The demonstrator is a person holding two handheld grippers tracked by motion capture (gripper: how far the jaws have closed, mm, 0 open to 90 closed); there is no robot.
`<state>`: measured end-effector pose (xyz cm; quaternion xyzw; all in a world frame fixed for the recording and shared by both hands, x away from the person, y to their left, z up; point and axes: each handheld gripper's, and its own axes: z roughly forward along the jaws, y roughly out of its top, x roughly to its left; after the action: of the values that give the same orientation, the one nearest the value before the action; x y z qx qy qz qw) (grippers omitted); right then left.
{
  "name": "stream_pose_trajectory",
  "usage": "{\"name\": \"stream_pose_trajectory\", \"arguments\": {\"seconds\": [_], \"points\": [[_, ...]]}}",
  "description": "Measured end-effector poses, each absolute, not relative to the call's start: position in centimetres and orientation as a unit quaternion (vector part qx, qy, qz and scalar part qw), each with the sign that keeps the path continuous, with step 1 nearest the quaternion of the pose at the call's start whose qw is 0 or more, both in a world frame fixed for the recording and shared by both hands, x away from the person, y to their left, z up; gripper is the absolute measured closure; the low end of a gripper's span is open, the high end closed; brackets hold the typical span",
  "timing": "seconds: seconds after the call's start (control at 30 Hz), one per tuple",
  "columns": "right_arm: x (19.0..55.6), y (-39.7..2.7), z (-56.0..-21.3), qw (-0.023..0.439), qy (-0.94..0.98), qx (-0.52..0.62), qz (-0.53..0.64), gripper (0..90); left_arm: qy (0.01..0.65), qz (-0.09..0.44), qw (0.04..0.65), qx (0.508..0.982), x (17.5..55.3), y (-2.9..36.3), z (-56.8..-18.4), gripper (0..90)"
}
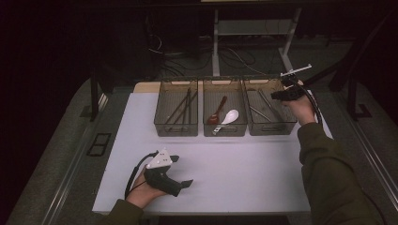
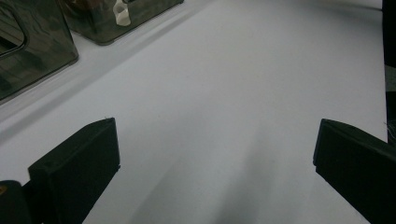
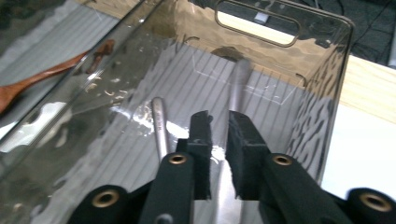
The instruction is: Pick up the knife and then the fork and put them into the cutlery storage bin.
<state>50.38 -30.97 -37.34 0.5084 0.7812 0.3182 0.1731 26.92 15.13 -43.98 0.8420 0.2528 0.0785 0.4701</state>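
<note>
Three clear bins [image 1: 176, 123], two spoons [image 1: 229, 117]

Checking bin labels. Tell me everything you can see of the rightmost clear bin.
The rightmost bin is a smoky, see-through plastic box, rectangular, open-topped, with a slot handle cut in its end wall and a ribbed floor. It stands upright on the white table, last of three in a row, close beside the middle bin. Inside lie long metal utensils, handles silvery. The right gripper reaches down into it, jaws nearly closed about one handle; actual contact is unclear.

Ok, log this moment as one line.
right gripper: in right bin, jaws nearly shut around metal utensil | left gripper: open above table
</note>
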Motion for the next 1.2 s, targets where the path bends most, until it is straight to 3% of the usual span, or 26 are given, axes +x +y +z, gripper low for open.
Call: {"name": "stream_pose_trajectory", "arguments": {"seconds": [0.57, 1.2], "points": [[48.5, -31.8, -35.9, 0.158, 0.756, 0.506, 0.383, 43.0, 0.255, 0.081, 0.47, 0.841, 27.1, 15.3, -44.0, 0.0], [44.8, -33.0, -36.1, 0.155, 0.743, 0.487, 0.432, 33.6, 0.26, 0.082, 0.477, 0.836, 27.8, 15.7, -43.9, 0.0]]}}
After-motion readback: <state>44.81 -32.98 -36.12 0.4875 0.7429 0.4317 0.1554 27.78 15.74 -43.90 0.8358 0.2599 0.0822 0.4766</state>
